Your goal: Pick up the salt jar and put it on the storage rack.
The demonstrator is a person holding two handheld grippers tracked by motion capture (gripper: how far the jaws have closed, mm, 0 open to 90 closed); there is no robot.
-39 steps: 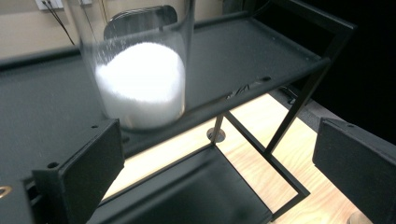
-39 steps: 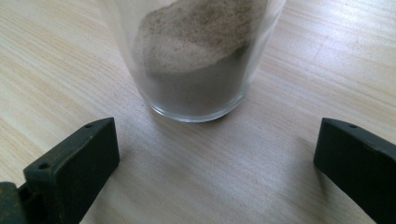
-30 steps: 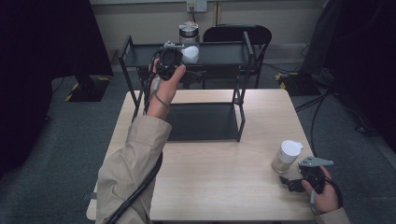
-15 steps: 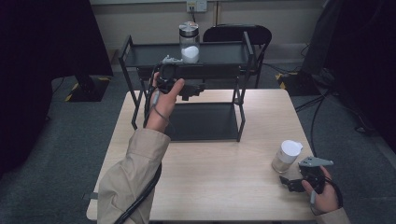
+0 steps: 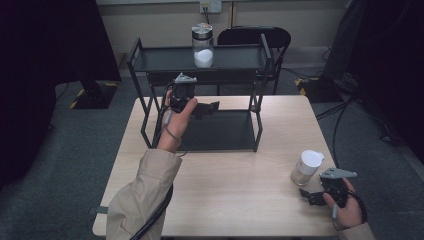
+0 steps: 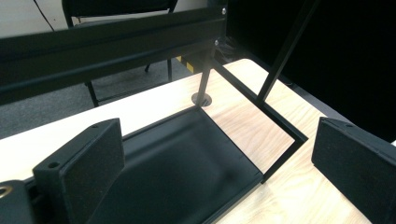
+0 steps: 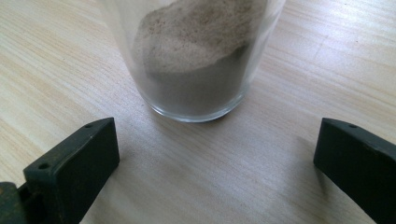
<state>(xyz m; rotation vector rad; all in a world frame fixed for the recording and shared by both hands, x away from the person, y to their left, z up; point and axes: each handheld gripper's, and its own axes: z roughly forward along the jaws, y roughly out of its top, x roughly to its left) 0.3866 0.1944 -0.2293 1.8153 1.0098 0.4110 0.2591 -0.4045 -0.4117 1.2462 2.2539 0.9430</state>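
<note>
A clear jar of white powder with a metal lid stands on the top shelf of a black two-tier rack. My left gripper hangs open just below that shelf, over the rack's lower tray, with nothing between its wide-apart jaws. A second jar with a white lid and grey-brown powder stands on the table at the right. My right gripper rests open just in front of this jar, jaws spread on either side of its base without touching.
The wooden table carries the rack at its far half. A black chair stands behind the rack. Cables trail on the grey floor at the right. The rack's thin legs rise close to the left gripper.
My left gripper has drawn back and down from the top shelf, away from the white-powder jar, to the lower tray's level. The right gripper and its jar have stayed put.
</note>
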